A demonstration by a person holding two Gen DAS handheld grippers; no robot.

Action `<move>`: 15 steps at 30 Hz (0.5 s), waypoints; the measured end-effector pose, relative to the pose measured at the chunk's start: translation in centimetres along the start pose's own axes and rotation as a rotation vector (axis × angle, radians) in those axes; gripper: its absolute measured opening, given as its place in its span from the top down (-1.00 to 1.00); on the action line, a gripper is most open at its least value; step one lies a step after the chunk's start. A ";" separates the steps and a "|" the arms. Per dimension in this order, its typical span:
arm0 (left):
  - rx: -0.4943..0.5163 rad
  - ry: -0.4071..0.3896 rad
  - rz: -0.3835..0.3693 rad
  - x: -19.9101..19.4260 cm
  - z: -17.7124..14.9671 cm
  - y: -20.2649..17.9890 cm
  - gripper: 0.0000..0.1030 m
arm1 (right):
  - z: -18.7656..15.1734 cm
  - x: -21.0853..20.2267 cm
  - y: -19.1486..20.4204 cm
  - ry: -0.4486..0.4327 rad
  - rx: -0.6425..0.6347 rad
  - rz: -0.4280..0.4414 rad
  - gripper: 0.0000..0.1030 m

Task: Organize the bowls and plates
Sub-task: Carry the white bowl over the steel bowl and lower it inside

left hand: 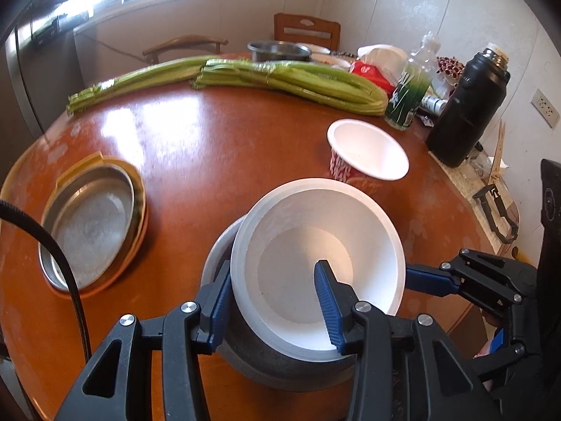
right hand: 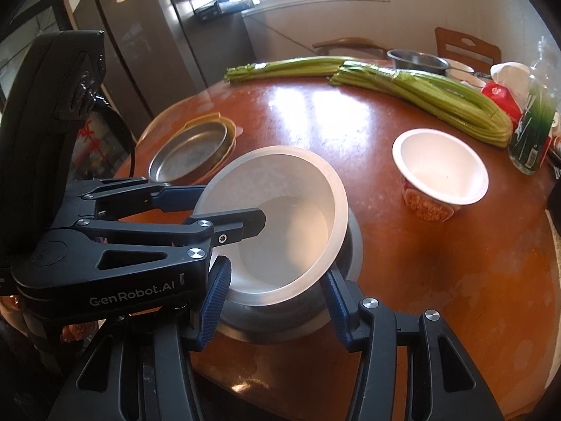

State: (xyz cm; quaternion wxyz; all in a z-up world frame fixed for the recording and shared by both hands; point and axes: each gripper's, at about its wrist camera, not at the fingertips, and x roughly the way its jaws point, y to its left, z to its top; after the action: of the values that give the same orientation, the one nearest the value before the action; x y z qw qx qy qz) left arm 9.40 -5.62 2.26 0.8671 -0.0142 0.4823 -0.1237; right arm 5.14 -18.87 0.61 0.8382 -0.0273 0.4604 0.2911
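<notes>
Left gripper (left hand: 273,301) clamps white bowl (left hand: 315,242) (rim)

White bowl (right hand: 280,217) sits tilted inside a grey metal bowl (right hand: 298,315) on a round reddish-brown table (right hand: 438,263). Left gripper (right hand: 224,210) comes in from the left, one finger inside the white bowl, the other outside its wall, clamped on the rim. Right gripper (right hand: 277,301) is at bottom, its blue-padded fingers (right hand: 217,298) either side of the metal bowl's near edge; contact unclear. Metal plate (right hand: 189,154) rests on a yellow plate behind. Instant-noodle cup (right hand: 440,172) stands empty to the right. Celery bunches (right hand: 420,91) lie across the far side, green-labelled bottle (right hand: 533,122) at right edge.
</notes>
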 end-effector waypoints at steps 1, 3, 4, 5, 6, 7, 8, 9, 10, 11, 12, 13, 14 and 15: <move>-0.004 0.011 0.003 0.3 -0.1 0.1 0.13 | -0.1 0.2 0.1 0.009 -0.002 0.000 -0.07; 0.000 0.020 0.008 0.5 -0.2 0.1 0.13 | -0.2 0.4 0.3 0.022 -0.009 -0.006 -0.06; 0.000 0.021 0.008 0.5 -0.3 0.1 0.13 | -0.3 0.5 0.3 0.025 -0.013 -0.009 -0.07; 0.001 0.023 0.007 0.6 -0.4 0.1 0.13 | -0.3 0.6 0.3 0.028 -0.016 -0.010 -0.07; 0.000 0.026 0.005 0.6 -0.4 0.2 0.13 | -0.3 0.6 0.3 0.034 -0.017 -0.009 -0.07; -0.002 0.030 0.004 0.7 -0.5 0.3 0.13 | -0.4 0.7 0.4 0.040 -0.021 -0.009 -0.07; -0.002 0.033 0.004 0.8 -0.6 0.3 0.13 | -0.4 0.8 0.4 0.045 -0.025 -0.010 -0.07; -0.003 0.036 0.004 0.9 -0.6 0.4 0.13 | -0.5 0.8 0.5 0.048 -0.027 -0.010 -0.07; -0.004 0.041 0.002 1.0 -0.7 0.4 0.13 | -0.5 0.9 0.6 0.051 -0.031 -0.013 -0.07; -0.005 0.045 0.002 1.1 -0.7 0.5 0.13 | -0.5 0.9 0.6 0.055 -0.032 -0.014 -0.07; -0.007 0.049 0.000 1.2 -0.8 0.5 0.13 | -0.5 1.1 0.5 0.060 -0.028 -0.016 -0.07; -0.008 0.050 -0.001 1.3 -0.7 0.5 0.13 | -0.4 1.3 0.5 0.063 -0.026 -0.019 -0.07; -0.006 0.051 0.000 1.3 -0.7 0.4 0.13 | -0.5 1.4 0.5 0.067 -0.024 -0.021 -0.07; -0.006 0.052 0.000 1.4 -0.7 0.4 0.13 | -0.4 1.5 0.4 0.069 -0.022 -0.021 -0.07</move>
State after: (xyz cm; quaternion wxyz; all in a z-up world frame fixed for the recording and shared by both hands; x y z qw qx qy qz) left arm 9.57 -5.45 0.65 0.8543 -0.0135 0.5049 -0.1227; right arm 5.25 -17.94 -0.72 0.8244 -0.0516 0.4855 0.2862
